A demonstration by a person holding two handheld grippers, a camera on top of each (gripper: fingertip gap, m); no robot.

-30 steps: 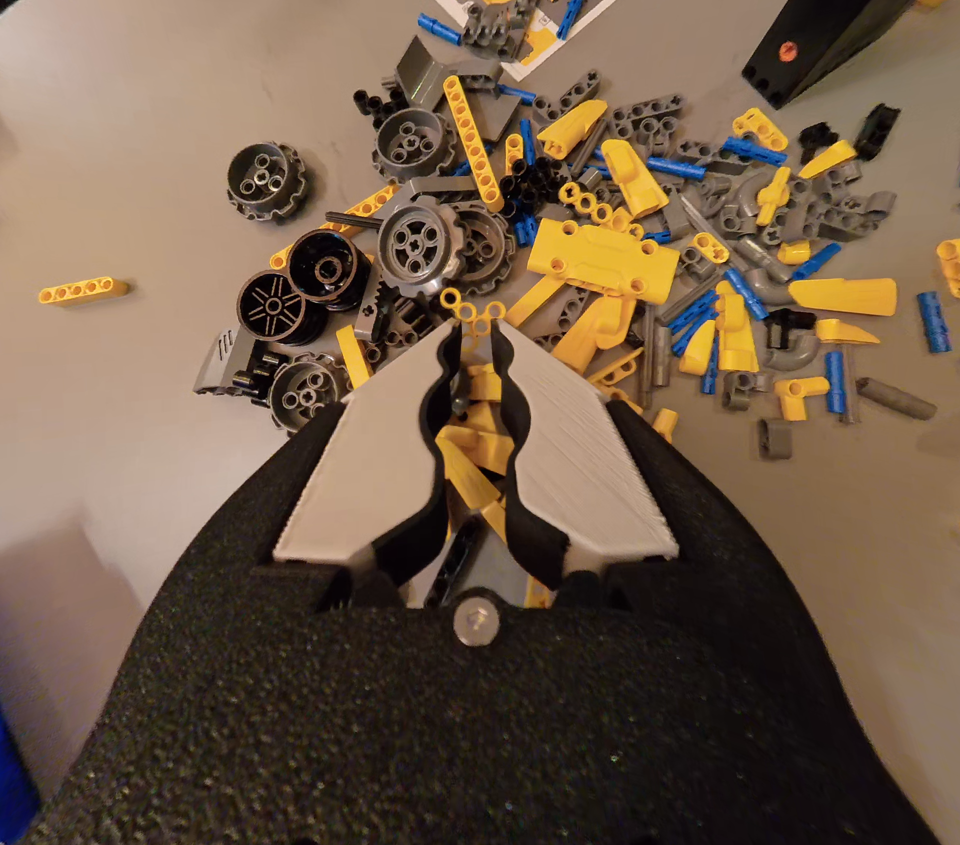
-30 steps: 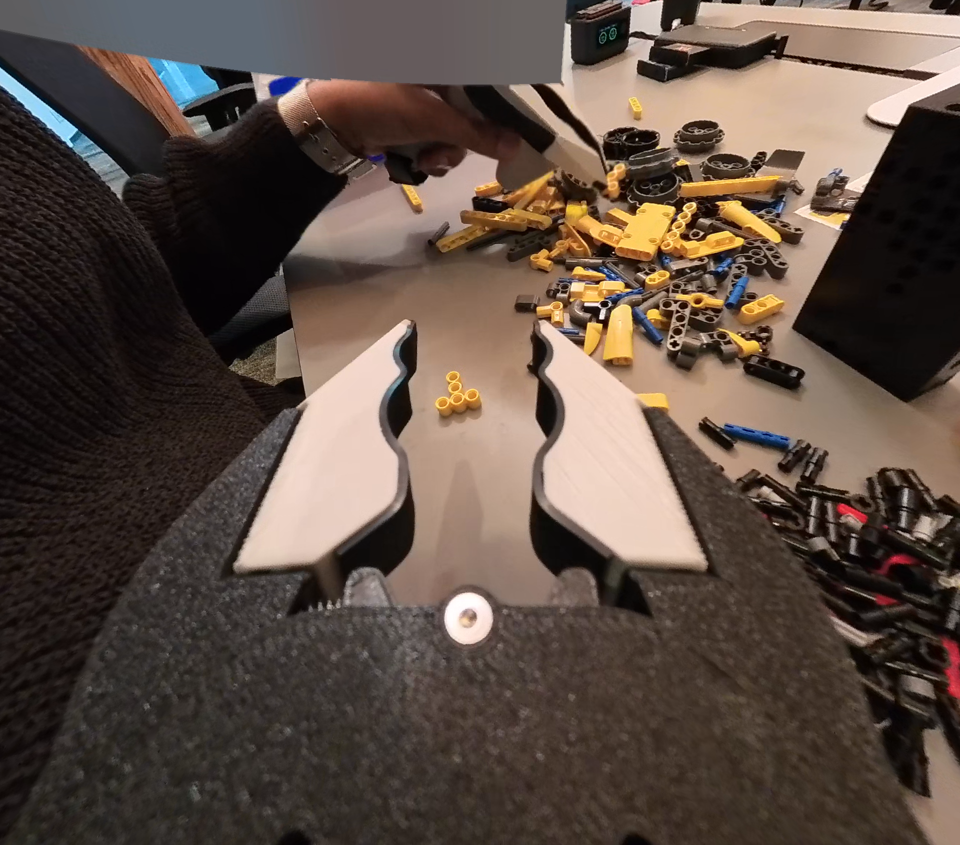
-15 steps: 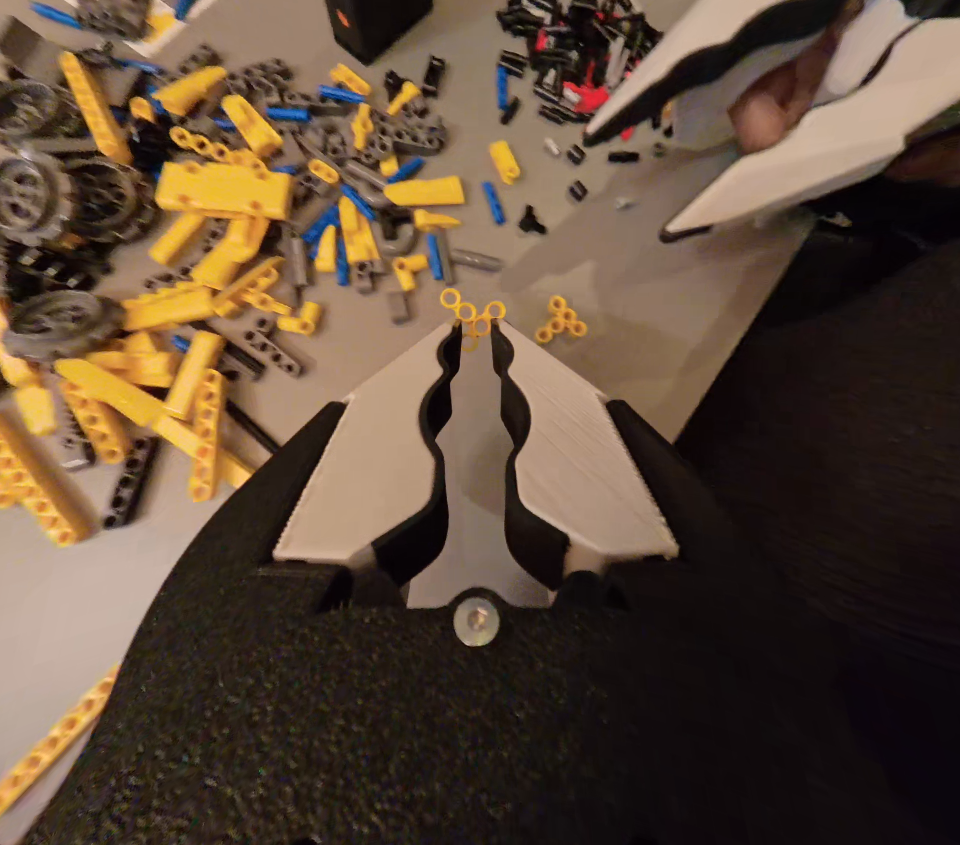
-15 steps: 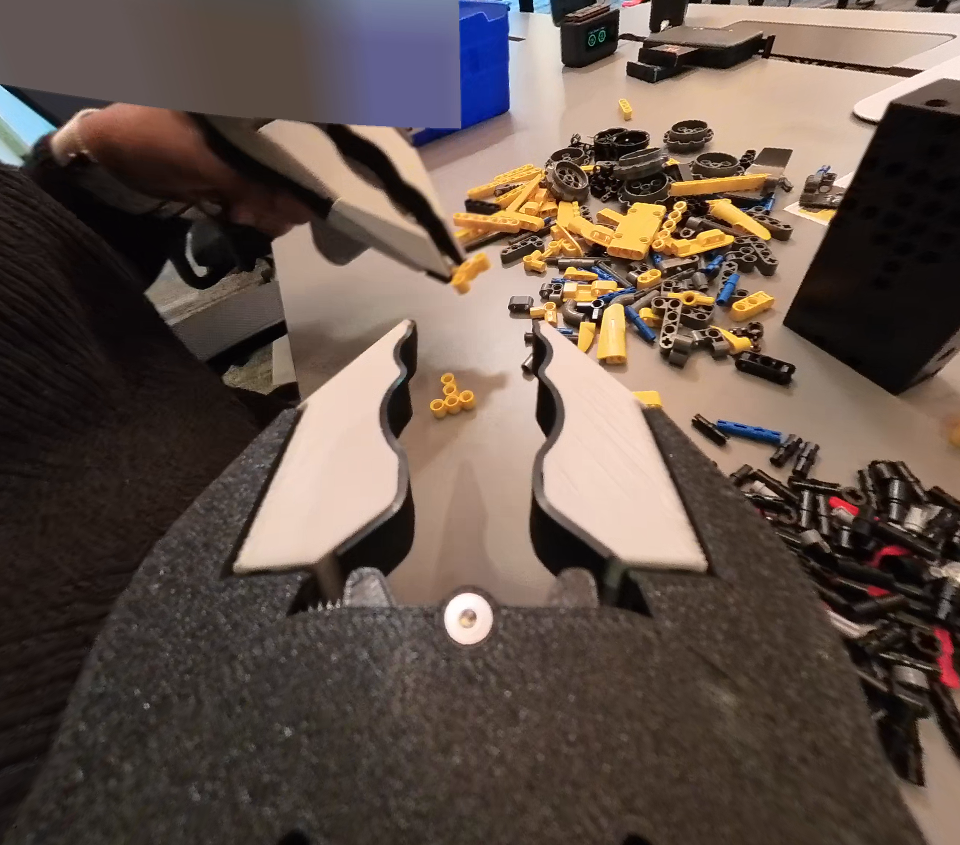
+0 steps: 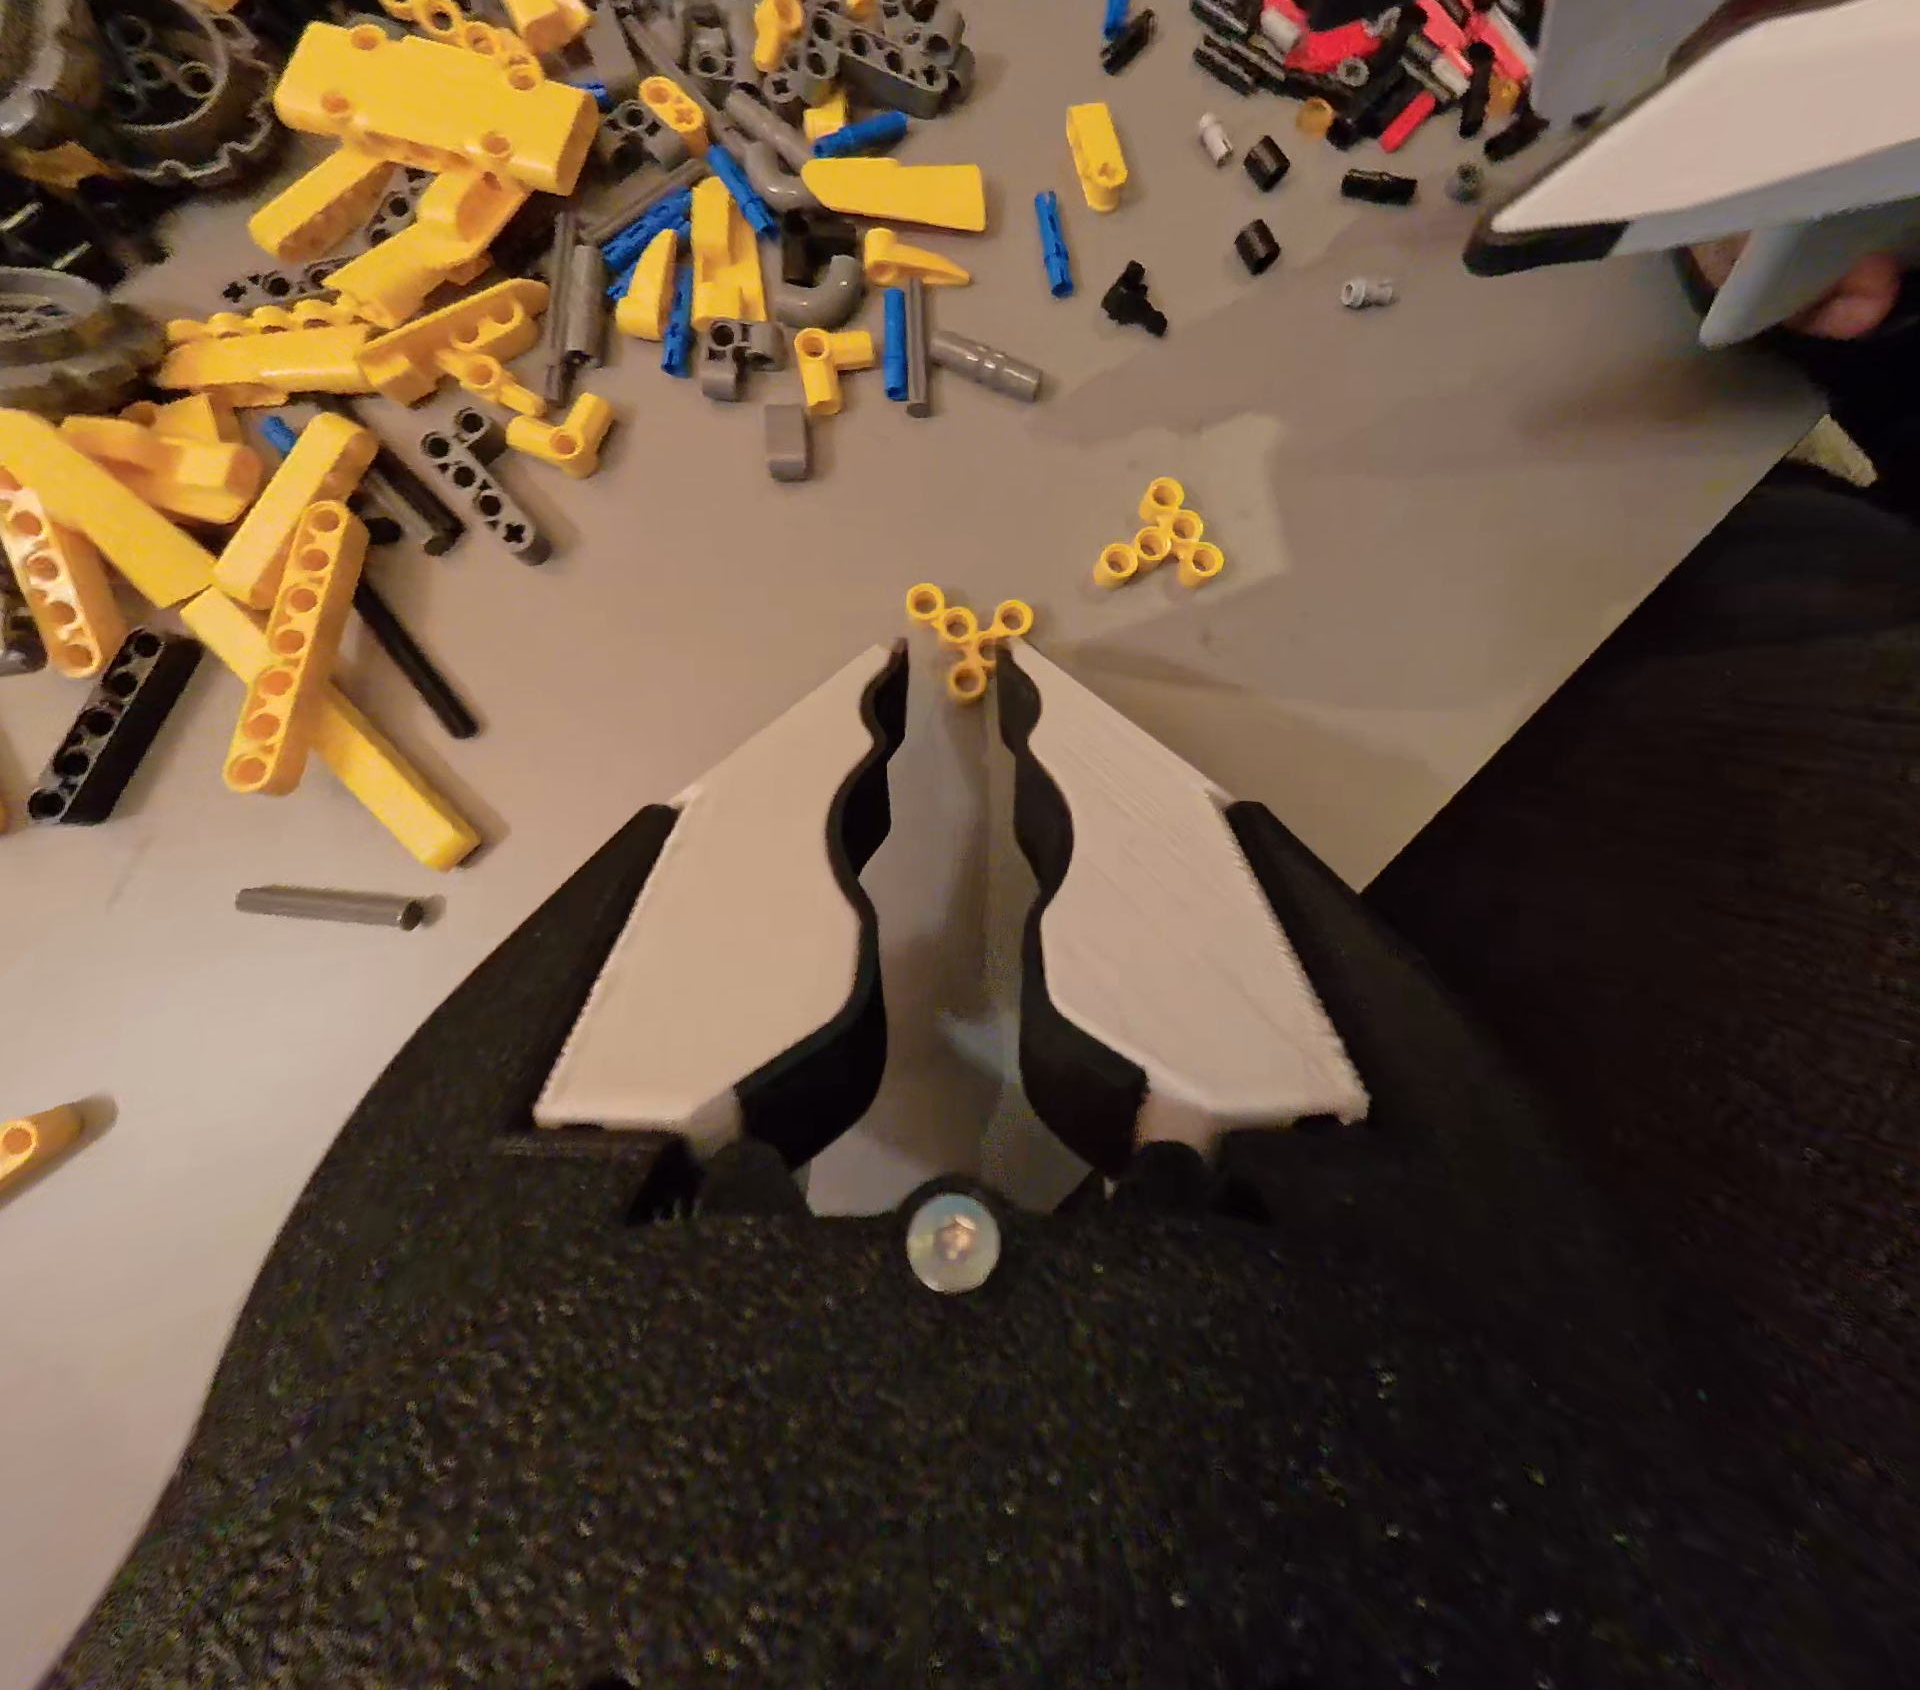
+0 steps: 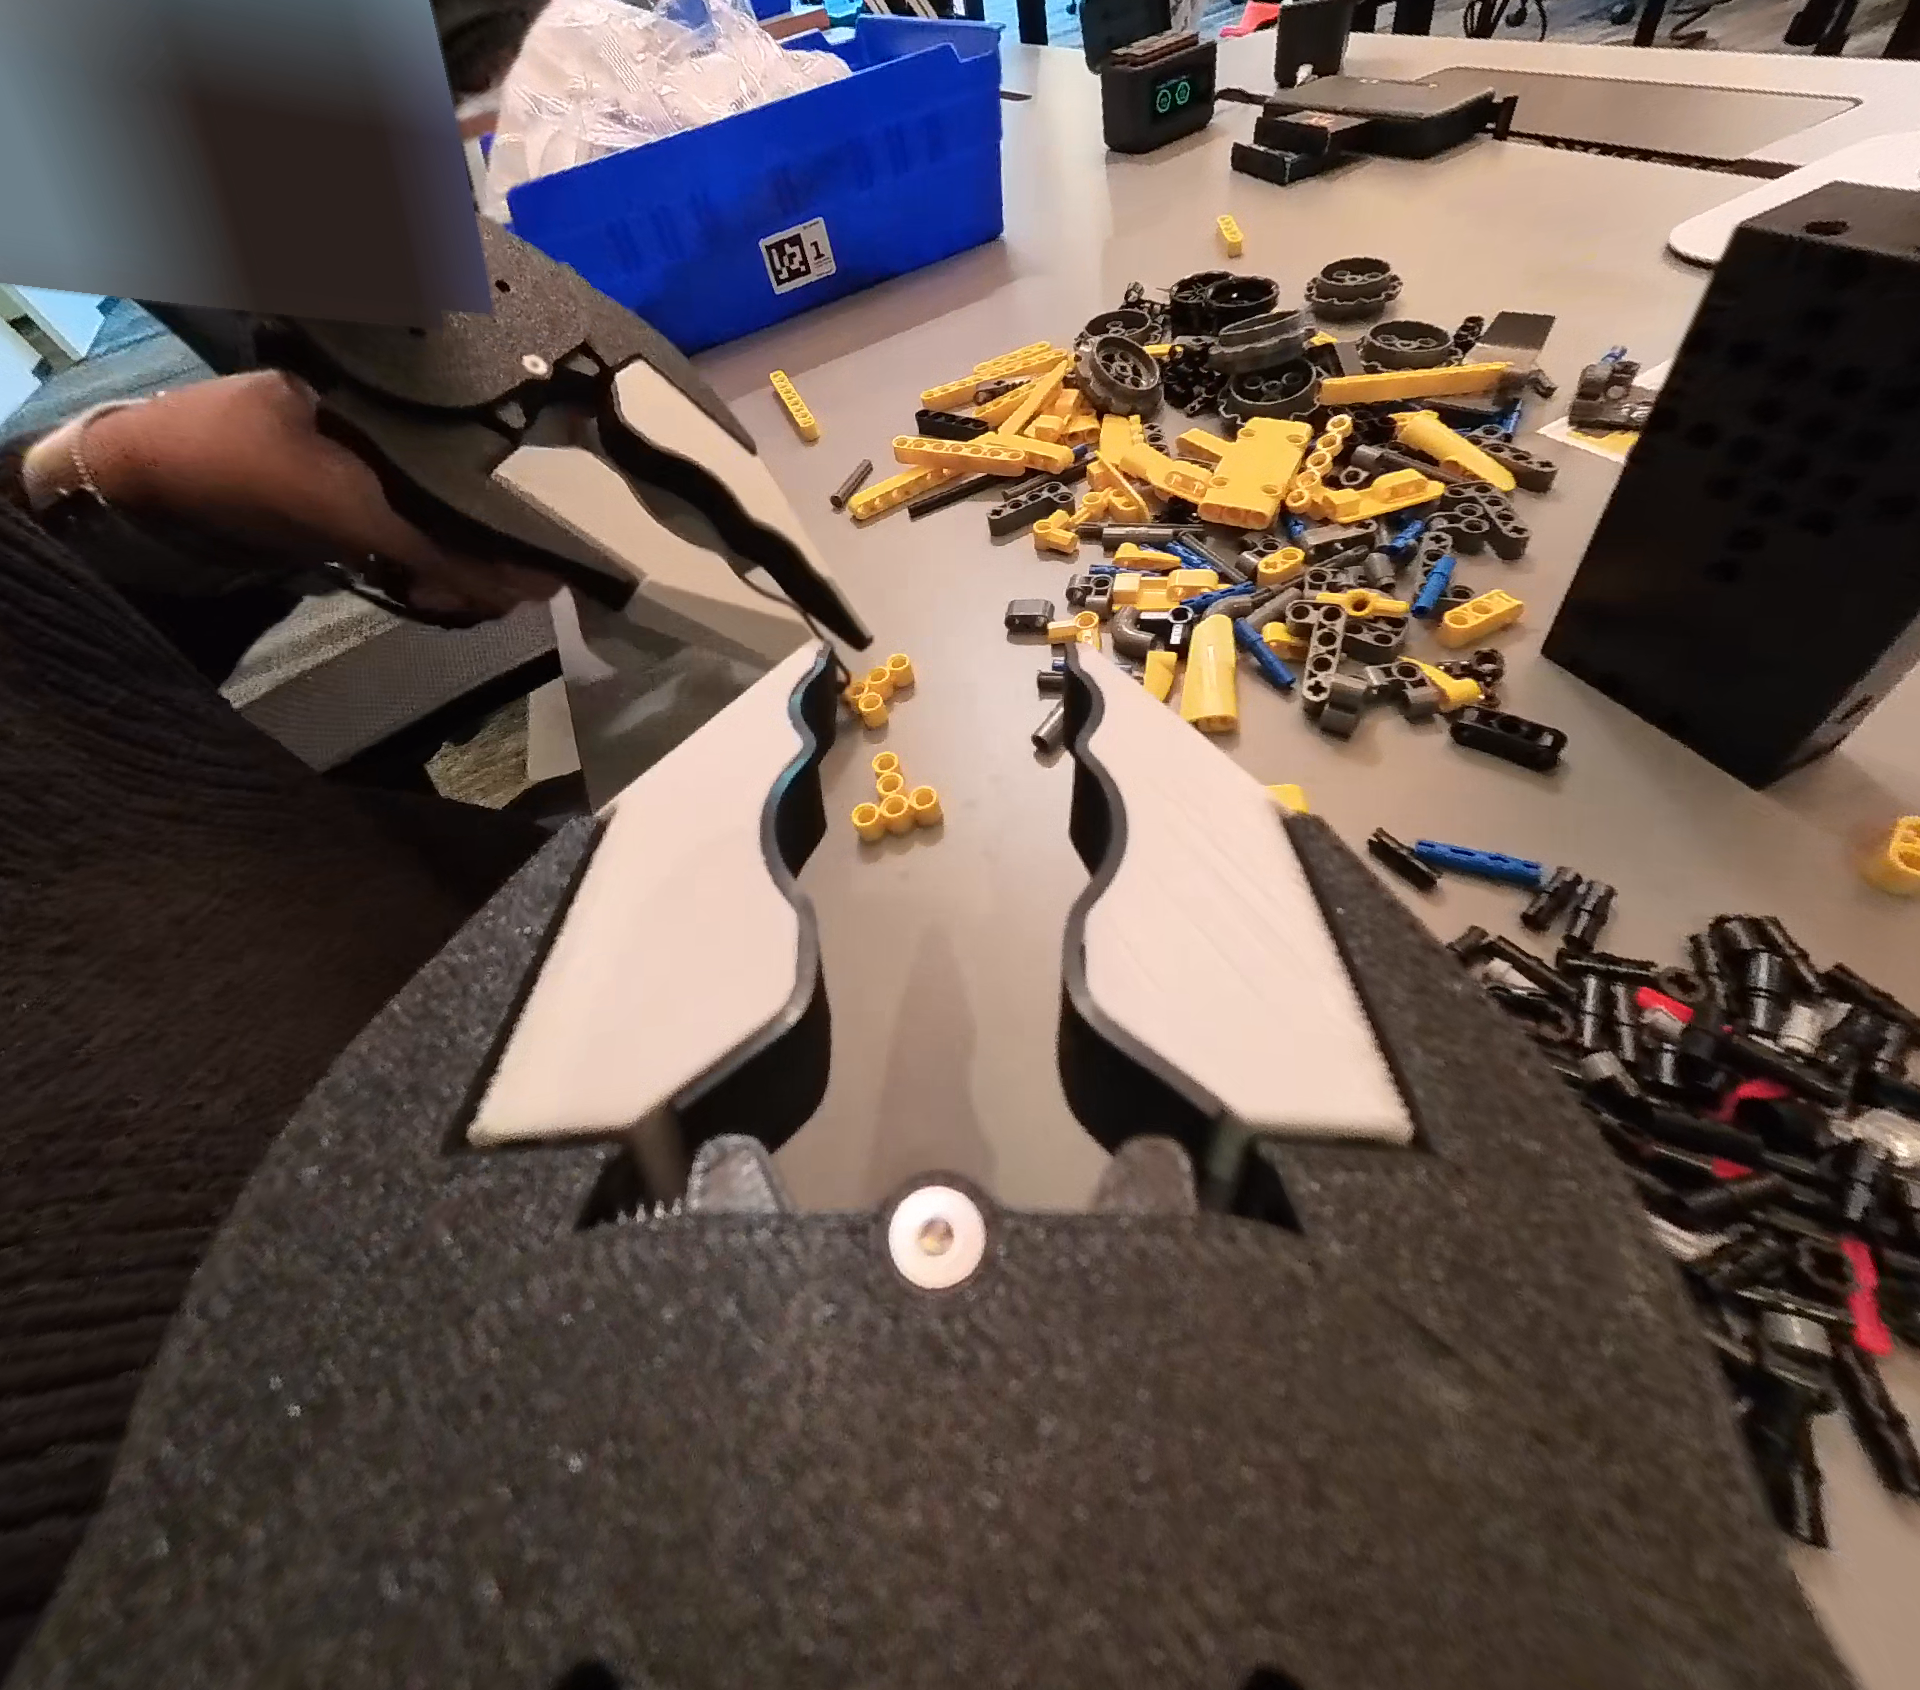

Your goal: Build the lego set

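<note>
Left gripper (image 5: 951,653) angled down, jaws nearly closed, right gripper (image 6: 951,679) level, jaws spread wide

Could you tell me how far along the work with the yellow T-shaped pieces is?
One yellow T-piece lies alone on the table, apart from the mixed pile. In hand: the left tool is shut on a second T-piece, close beside the first; the right tool is open, empty. Left: the mixed pile, touched by neither tool.

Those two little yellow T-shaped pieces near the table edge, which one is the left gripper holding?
The left gripper pinches the T-shaped piece at its fingertips. The other T-shaped piece lies free on the grey table, just beyond it to the right.
</note>
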